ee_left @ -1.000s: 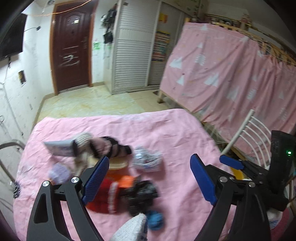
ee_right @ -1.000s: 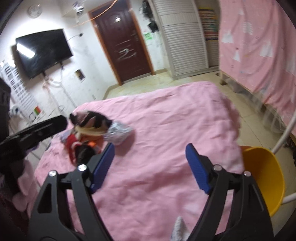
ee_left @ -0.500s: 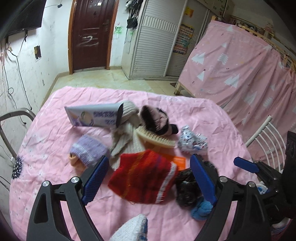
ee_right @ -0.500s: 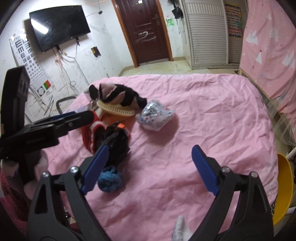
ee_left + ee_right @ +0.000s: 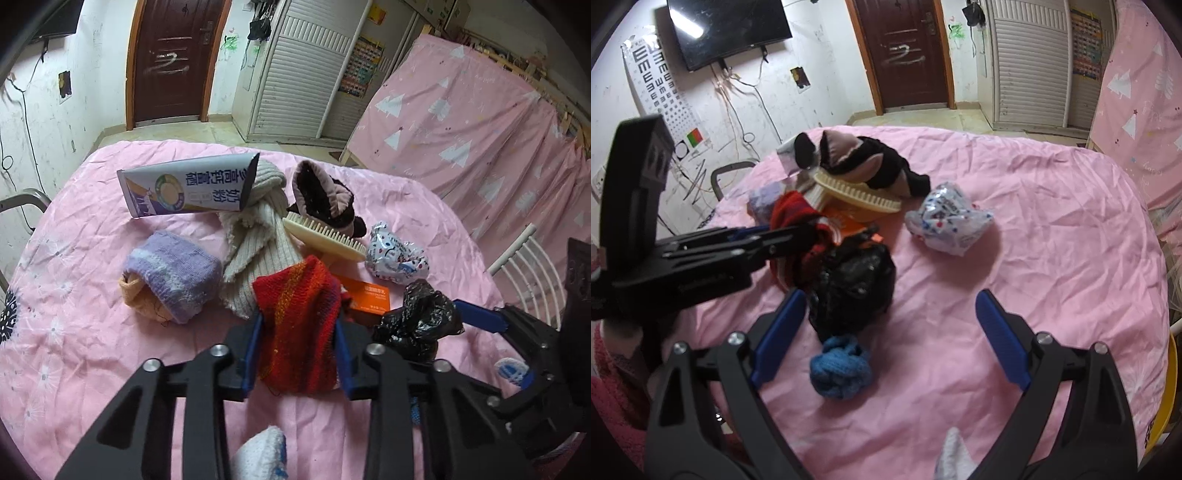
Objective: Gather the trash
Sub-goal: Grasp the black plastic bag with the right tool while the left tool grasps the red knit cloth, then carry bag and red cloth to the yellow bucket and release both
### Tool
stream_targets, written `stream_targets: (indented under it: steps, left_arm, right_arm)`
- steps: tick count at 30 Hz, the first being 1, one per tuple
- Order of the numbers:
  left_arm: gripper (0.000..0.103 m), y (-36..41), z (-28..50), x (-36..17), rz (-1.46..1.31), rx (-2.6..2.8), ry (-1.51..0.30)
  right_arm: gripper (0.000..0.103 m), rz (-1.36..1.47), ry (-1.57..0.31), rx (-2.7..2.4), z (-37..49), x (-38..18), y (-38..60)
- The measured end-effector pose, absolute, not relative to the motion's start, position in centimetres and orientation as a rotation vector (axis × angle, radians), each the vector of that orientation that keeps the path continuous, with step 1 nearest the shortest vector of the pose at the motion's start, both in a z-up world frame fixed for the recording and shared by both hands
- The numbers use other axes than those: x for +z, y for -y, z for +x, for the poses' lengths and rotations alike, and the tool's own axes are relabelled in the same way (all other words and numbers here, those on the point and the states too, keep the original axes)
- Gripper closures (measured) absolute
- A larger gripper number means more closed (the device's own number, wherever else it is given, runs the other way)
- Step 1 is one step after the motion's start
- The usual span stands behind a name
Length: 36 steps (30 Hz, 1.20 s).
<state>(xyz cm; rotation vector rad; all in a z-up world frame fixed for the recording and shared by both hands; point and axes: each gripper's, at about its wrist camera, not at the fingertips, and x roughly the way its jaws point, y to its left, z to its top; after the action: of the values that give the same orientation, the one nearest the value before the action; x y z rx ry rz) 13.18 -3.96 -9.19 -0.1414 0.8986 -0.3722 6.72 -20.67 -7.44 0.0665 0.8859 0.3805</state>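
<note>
My left gripper [image 5: 297, 321] is closing, and its blue pads press both sides of a red knitted piece [image 5: 295, 295] on the pink bedspread [image 5: 92, 332]. From the right wrist view the left gripper [image 5: 809, 232] reaches into the pile from the left. My right gripper [image 5: 890, 295] stands open, nothing held, just in front of a crumpled black plastic bag [image 5: 853, 288]. A crumpled white printed wrapper [image 5: 945, 221] lies to the bag's right. A flattened milk powder pouch [image 5: 188, 188] and an orange box [image 5: 369, 295] lie among the clothes.
A purple knit [image 5: 173, 273], a beige knit [image 5: 258, 236], a black-and-pink hat [image 5: 325, 199], a cream brush [image 5: 325, 236] and a blue knit ball [image 5: 840, 365] share the pile. A yellow tub [image 5: 1171, 387] stands off the bed's right edge. A white chair [image 5: 528, 269] is beyond.
My left gripper came down onto the pile and its jaws closed from wide open onto the red knit. My right gripper moved in closer to the black bag and stayed open.
</note>
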Motion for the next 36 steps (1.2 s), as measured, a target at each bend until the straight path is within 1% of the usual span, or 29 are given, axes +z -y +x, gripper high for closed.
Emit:
stream_targets:
  steps: [7, 8, 9, 10, 12, 13, 14, 15, 16, 17, 25, 36]
  left_arm:
    - [0.083, 2.6, 12.3, -7.3, -0.182, -0.387, -0.84]
    - [0.083, 2.4, 12.0, -6.8, -0.187, -0.383, -0.826]
    - [0.083, 2.2, 12.0, -6.3, -0.192, -0.378, -0.815]
    - [0.083, 2.0, 11.9, -5.9, -0.196, -0.374, -0.805]
    - [0.083, 1.7, 11.6, -5.1, -0.203, -0.367, -0.783]
    - [0.083, 1.6, 11.4, -4.7, -0.2, -0.363, -0.774]
    - [0.083, 1.6, 11.4, -4.4, -0.197, -0.36, -0.769]
    - [0.083, 1.5, 11.4, -4.2, -0.195, -0.359, -0.766]
    - [0.083, 1.6, 11.3, -4.0, -0.194, -0.358, -0.765]
    - [0.083, 1.7, 11.3, -3.9, -0.192, -0.358, -0.764]
    - [0.083, 3.5, 10.6, -2.6, -0.155, -0.366, -0.743]
    - [0.083, 9.2, 9.5, -0.7, -0.065, -0.424, -0.724]
  right_arm:
    - [0.014, 0.037, -0.867, 0.384, 7.4, -6.9, 19.3]
    - [0.015, 0.034, -0.867, 0.387, 7.5, -6.9, 19.2]
    - [0.023, 0.027, -0.868, 0.393, 7.6, -6.9, 18.9]
    - [0.029, 0.023, -0.872, 0.393, 7.6, -7.0, 18.8]
    - [0.044, 0.01, -0.883, 0.389, 7.9, -7.3, 18.5]
    - [0.049, 0.004, -0.889, 0.391, 8.0, -7.6, 18.4]
    - [0.059, 0.0, -0.89, 0.392, 8.0, -7.7, 18.4]
    - [0.067, -0.003, -0.889, 0.392, 7.9, -7.7, 18.3]
    - [0.068, -0.006, -0.885, 0.391, 7.9, -7.7, 18.4]
    - [0.072, -0.004, -0.879, 0.395, 7.8, -7.6, 18.5]
    - [0.073, 0.08, -0.766, 0.35, 6.6, -5.0, 21.8]
    - [0.073, 0.189, -0.662, 0.226, 4.7, -3.0, 29.6]
